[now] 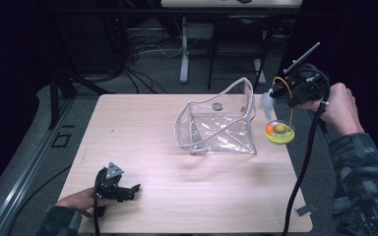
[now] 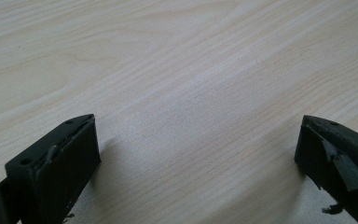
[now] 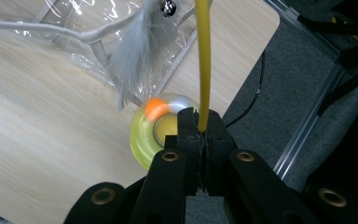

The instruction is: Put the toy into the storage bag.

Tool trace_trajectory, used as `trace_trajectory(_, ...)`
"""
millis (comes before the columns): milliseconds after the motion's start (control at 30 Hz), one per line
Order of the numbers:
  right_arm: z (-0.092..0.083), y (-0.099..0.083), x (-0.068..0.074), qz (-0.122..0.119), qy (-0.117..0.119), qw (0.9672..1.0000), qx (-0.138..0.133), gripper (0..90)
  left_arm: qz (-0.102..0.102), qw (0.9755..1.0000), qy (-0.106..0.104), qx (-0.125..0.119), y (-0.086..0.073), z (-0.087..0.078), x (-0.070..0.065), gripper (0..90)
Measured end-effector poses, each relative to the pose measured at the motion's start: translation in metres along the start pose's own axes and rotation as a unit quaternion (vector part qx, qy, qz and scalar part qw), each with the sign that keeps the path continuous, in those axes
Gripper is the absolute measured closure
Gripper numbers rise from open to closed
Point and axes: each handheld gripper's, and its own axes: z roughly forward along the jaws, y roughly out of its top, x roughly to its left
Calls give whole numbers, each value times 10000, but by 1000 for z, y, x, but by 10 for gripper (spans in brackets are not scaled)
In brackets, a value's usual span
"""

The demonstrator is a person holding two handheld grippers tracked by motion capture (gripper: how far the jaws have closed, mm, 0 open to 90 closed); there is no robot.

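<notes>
The tabletop (image 1: 142, 147) is pale wood-grain laminate with rounded corners, lit brightly at its centre. The surrounding room is dark. The floor (image 1: 157, 73) is grey, and cables (image 1: 138, 46) lie across it beyond the far edge. Metal legs (image 1: 184, 49) of a second table stand behind, and a rail (image 1: 24, 172) runs along the floor by the left edge.

A clear plastic bag (image 1: 219, 123) with white piping sits right of centre, toward the far edge. Its mouth stands open.

The right gripper (image 1: 278, 91) is raised over the far right corner, held in the right hand (image 1: 342, 105). Its jaws are closed on a thin yellow wand (image 3: 203, 60). In the right gripper view the wand rises straight up from between the pressed jaw tips. The wand bends in a loop, and a grey feather (image 3: 135, 51) with a small metal bell (image 3: 168, 6) hangs from its far end, just beside the bag.

A yellow disc (image 1: 279, 132) with an orange ball (image 3: 156, 108) in its ring is at the right edge, just beside the bag's near right corner. Whether it rests on the tabletop or hangs clear cannot be told.

The left gripper (image 1: 128, 191) is low over the near left corner, held in the left hand (image 1: 78, 200). Its jaws are spread wide with bare tabletop between them.
</notes>
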Motion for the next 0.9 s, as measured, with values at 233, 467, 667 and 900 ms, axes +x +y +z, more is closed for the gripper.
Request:
trace_trajectory(233, -12, 6, -1, -33, -98, 9999, -77, 884, 0, 10000, 4, -5, 0, 0, 0, 0)
trace_trajectory(467, -19, 12, -2, -77, -170, 9998, -71, 884, -2, 10000, -1, -4, 0, 0, 0, 0)
trace_trajectory(667, -26, 20, -2, -115, -240, 9996, -55, 884, -1, 10000, 3, 0, 0, 0, 0, 0)
trace_trajectory(900, -32, 28, -3, -155, -331, 9993, -56, 884, -3, 10000, 0, -1, 0, 0, 0, 0)
